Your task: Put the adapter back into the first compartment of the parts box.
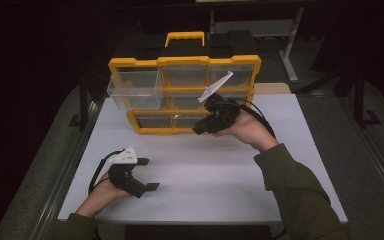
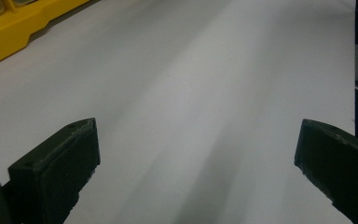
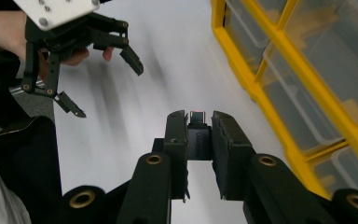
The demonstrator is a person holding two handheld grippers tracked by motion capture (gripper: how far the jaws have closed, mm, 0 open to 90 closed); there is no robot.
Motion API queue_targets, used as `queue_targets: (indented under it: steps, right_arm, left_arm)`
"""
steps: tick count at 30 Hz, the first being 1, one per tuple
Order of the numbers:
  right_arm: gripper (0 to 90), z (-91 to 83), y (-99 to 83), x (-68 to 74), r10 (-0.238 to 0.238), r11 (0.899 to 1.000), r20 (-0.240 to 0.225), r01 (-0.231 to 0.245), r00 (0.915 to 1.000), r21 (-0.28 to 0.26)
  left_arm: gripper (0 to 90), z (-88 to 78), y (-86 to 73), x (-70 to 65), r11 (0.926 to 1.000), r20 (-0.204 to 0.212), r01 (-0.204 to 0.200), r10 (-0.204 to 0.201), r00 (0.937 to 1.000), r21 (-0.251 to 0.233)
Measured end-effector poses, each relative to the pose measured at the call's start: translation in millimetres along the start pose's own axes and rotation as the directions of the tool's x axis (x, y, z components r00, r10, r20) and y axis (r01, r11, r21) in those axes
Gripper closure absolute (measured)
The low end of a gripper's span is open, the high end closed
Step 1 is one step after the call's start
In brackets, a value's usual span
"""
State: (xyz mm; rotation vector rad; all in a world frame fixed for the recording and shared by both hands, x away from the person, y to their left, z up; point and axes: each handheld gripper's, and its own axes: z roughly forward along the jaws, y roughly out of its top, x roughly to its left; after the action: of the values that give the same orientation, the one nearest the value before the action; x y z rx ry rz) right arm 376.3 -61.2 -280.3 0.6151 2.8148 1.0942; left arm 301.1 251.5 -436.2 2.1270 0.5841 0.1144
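A yellow organizer (image 1: 184, 61) with clear drawers stands upright at the back of the white table (image 1: 220, 180). Its top-left drawer (image 1: 132, 90) is pulled out. My right gripper (image 1: 200, 130) hovers in front of the organizer's lower drawers, its jaws shut on a small black part (image 3: 199, 137) that sits upright between the pads. In the right gripper view the organizer's frame (image 3: 279, 93) runs along the right side. My left gripper (image 1: 149, 174) rests low at the table's front left, open with nothing between its fingers (image 2: 58, 158). The right gripper view also shows the left gripper (image 3: 107, 88).
A corner of the organizer's base (image 2: 9, 32) lies at the upper left of the left gripper view. A metal rail (image 1: 75, 160) borders the table's left edge. Dark floor and a table leg (image 1: 290, 45) lie behind the organizer.
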Motion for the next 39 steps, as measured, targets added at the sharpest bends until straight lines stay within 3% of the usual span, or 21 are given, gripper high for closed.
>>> queue_targets:
  steps: [6,24,39]
  right_arm:
    - [75.4,-10.6,13.5,-1.3,-0.009,0.999,-0.025,0.008,0.9997,-0.031]
    - [75.4,-38.6,60.3,-2.0,-0.042,0.997,-0.008,0.042,0.9991,-0.072]
    - [75.4,-49.1,102.0,-1.5,-0.054,0.992,0.010,0.055,0.9985,-0.118]
  left_arm:
    - [0.0,0.1,0.3,-0.3,1.0000,0.001,-0.001,0.001,1.0000,0.002]
    - [0.0,-0.1,0.5,-0.4,1.0000,0.004,0.004,-0.004,1.0000,-0.001]
    - [0.0,-0.3,0.5,-0.4,1.0000,0.003,0.001,-0.001,1.0000,0.001]
